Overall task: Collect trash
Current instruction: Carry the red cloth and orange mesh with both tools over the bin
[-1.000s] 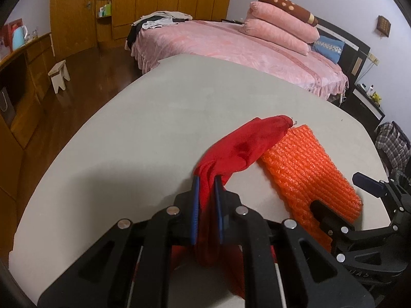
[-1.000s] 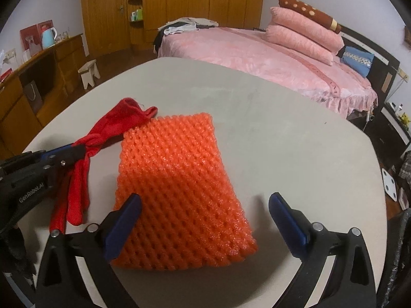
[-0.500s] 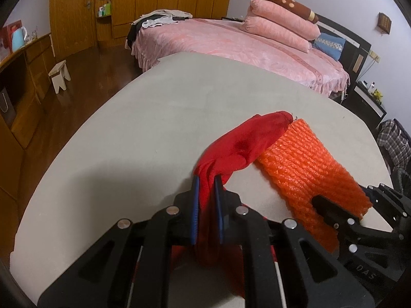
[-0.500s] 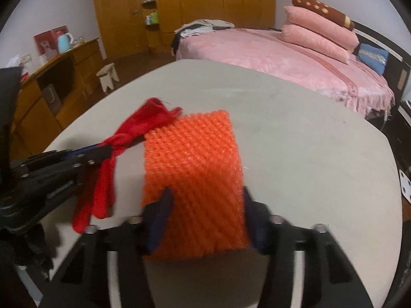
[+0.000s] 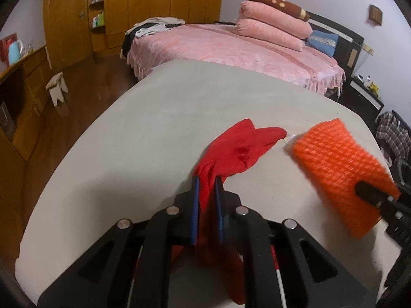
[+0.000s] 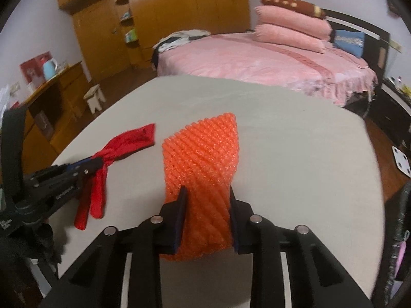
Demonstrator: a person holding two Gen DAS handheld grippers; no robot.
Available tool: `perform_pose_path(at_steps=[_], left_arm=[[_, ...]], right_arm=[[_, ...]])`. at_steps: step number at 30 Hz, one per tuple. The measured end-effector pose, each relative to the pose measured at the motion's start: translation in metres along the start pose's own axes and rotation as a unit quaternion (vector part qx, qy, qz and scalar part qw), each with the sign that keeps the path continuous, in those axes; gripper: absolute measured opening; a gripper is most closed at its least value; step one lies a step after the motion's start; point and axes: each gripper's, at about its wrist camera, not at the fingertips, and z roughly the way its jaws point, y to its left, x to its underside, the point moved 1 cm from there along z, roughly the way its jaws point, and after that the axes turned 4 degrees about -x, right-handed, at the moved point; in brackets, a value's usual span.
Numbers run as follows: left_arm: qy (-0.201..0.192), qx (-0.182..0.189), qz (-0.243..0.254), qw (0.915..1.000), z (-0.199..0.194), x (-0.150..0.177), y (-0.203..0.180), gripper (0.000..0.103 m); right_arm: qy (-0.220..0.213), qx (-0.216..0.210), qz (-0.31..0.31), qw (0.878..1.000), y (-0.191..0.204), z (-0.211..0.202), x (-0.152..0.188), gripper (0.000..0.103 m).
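My left gripper is shut on a red cloth; the cloth's far end trails forward over the grey table. The cloth also shows at the left of the right wrist view, hanging from the left gripper. My right gripper is shut on an orange foam net sheet, squeezed narrow between the jaws and lifted off the table. The sheet appears blurred at the right of the left wrist view, apart from the red cloth.
A pink bed with stacked pillows stands beyond the table's far edge. Wooden wardrobes line the back wall. A small white stool stands on the wood floor at left. A wooden counter carries a blue kettle.
My right gripper has closed on the orange foam sheet and lifted it up and to the right, away from the red cloth. My left gripper still holds the red cloth.
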Motion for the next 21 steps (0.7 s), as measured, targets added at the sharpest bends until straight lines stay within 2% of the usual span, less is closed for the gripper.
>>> perform_pose_path(at_steps=[6, 14, 21], left_arm=[[-0.022, 0.022, -0.008, 0.9995, -0.024, -0.004, -0.02, 0.011], [-0.077, 0.065, 0.02, 0.9947, -0.085, -0.018, -0.073, 0.011], [-0.104, 0.104, 0.051, 0.9878, -0.13, -0.023, -0.125, 0.011]], right_arm=[[-0.036, 0.014, 0.002, 0.999, -0.016, -0.036, -0.005, 0.029], [-0.083, 0.025, 0.017, 0.996, -0.039, -0.093, -0.011, 0.029], [-0.13, 0.036, 0.028, 0.99, -0.058, -0.147, -0.012, 0.031]])
